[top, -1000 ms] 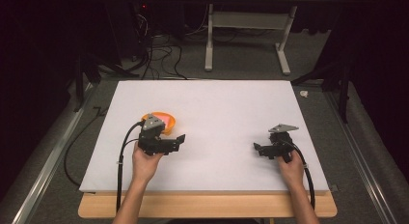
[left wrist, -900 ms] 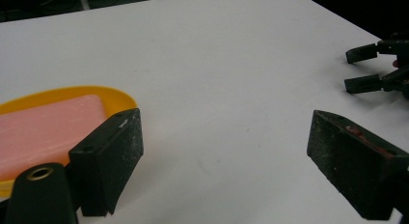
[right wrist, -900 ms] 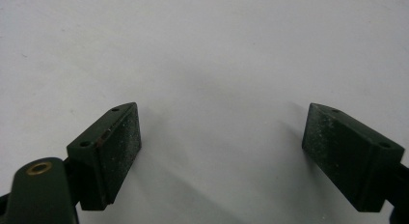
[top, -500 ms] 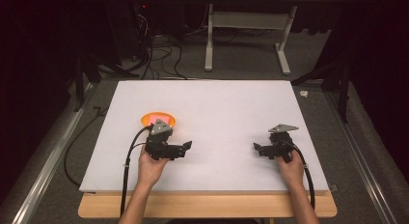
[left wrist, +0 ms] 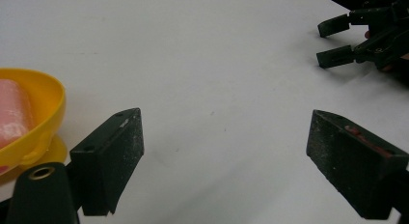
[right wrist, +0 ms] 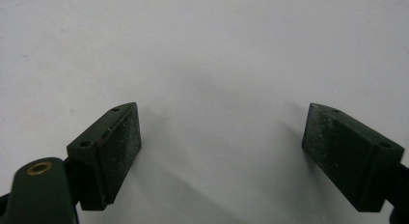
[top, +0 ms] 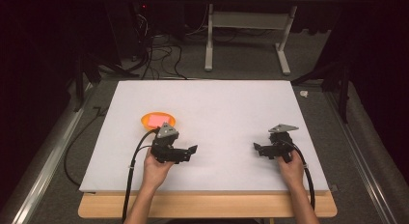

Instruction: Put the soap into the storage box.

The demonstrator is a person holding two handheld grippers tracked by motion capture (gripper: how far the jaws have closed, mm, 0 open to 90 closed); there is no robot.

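An orange-yellow bowl (top: 157, 120) with a pink block (top: 155, 119) in it sits on the white board (top: 222, 108), left of centre. My left gripper (top: 194, 151) is just in front and to the right of the bowl, held low over the board, open and empty. In the left gripper view the bowl (left wrist: 34, 118) and its pink block (left wrist: 13, 113) lie at the left edge, beside the left gripper (left wrist: 224, 156). My right gripper (top: 257, 150) rests at the board's right front, open, with bare board between its jaws (right wrist: 222, 151). The right gripper (left wrist: 333, 40) also appears far off in the left gripper view.
The white board lies on a wooden table whose front edge (top: 207, 207) shows below the hands. Behind the board stand a white desk frame (top: 246, 35) and tangled cables (top: 159, 55) on the dark floor. A metal rail (top: 53, 151) runs along the left.
My left gripper has drawn back from the bowl toward the front and right, leaving the bowl with the pink block uncovered. The right gripper has stayed put.
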